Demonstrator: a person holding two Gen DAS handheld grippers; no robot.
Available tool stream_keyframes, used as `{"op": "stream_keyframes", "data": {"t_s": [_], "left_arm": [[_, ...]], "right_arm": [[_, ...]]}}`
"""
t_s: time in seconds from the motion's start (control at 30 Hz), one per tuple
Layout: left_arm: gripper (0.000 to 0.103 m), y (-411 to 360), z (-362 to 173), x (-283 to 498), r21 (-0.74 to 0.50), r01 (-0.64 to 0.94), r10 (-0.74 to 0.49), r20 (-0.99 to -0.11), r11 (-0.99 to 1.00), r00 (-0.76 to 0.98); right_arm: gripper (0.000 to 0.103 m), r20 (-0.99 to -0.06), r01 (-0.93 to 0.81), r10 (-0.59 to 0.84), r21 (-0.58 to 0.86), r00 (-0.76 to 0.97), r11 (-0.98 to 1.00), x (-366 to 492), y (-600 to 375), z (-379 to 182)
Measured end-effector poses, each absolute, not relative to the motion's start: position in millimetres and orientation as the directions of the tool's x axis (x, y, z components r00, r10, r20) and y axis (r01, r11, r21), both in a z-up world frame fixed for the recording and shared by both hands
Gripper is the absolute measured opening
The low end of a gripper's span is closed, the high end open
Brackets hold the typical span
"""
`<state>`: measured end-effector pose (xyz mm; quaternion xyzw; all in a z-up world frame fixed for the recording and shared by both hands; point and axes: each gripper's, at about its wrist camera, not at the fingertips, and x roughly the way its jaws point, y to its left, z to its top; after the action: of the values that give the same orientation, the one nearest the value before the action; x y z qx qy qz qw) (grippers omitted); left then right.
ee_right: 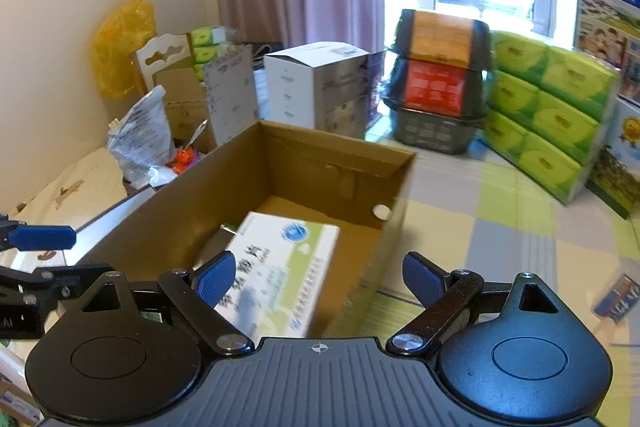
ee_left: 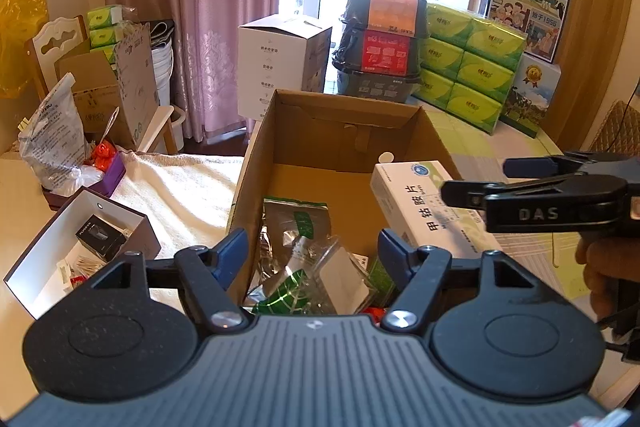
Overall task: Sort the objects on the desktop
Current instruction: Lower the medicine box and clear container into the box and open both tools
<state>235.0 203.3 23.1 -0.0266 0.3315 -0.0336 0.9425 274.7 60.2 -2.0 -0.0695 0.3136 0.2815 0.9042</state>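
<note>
facing the carton (ee_left: 260, 163) from the near side in the left wrist view. left gripper (ee_left: 312, 247) fingers spread wide, nothing between the blue pads (ee_left: 232, 247). carton open at the top, standing on the table (ee_left: 520, 155); foil packets (ee_left: 296, 227) and clear wrappers heaped at its near end. white medicine box (ee_left: 412, 195) tilted over the carton's right wall, near end up, partly behind the right gripper (ee_left: 472, 179). right gripper seen side-on from the right edge, fingers close to the box; contact cannot be told from here. open white tray (ee_left: 52, 247) with small items to the left of the carton, on a white towel (ee_left: 180, 183). green tissue packs (ee_left: 472, 67) stacked at the far right.

looking down into the same carton (ee_right: 224, 187) in the right wrist view. right gripper (ee_right: 320, 279) fingers wide apart, gripping nothing. medicine box (ee_right: 280, 267) blurred, tilted inside the carton just ahead of the left pad (ee_right: 212, 279), label side up. left gripper (ee_right: 40, 239) entering at the left edge. small blue packet (ee_right: 616, 295) lying on the checked table (ee_right: 500, 227) at the right, well apart from the carton.
</note>
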Motion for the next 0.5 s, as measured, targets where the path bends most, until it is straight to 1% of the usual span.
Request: {"op": "stream_keyframes", "data": {"t_s": [0.1,0.33,0.5], "left_arm": [[0.069,201,25,231,-0.075,0.046,-0.083,-0.619,0.996,0.781],[0.069,197,23,229,-0.079,0.050,-0.089,-0.626,0.996,0.775],[0.069,196,20,230,-0.081,0.051,-0.090,-0.631,0.995,0.771]], "right_arm": [[0.089,-0.620,-0.563,0.461,0.038,0.635,0.826,265,53,-3],[0.089,-0.656,-0.608,0.416,-0.084,0.630,0.790,264,66,-31],[0.089,-0.651,-0.587,0.399,-0.089,0.646,0.805,279,67,-38]]}}
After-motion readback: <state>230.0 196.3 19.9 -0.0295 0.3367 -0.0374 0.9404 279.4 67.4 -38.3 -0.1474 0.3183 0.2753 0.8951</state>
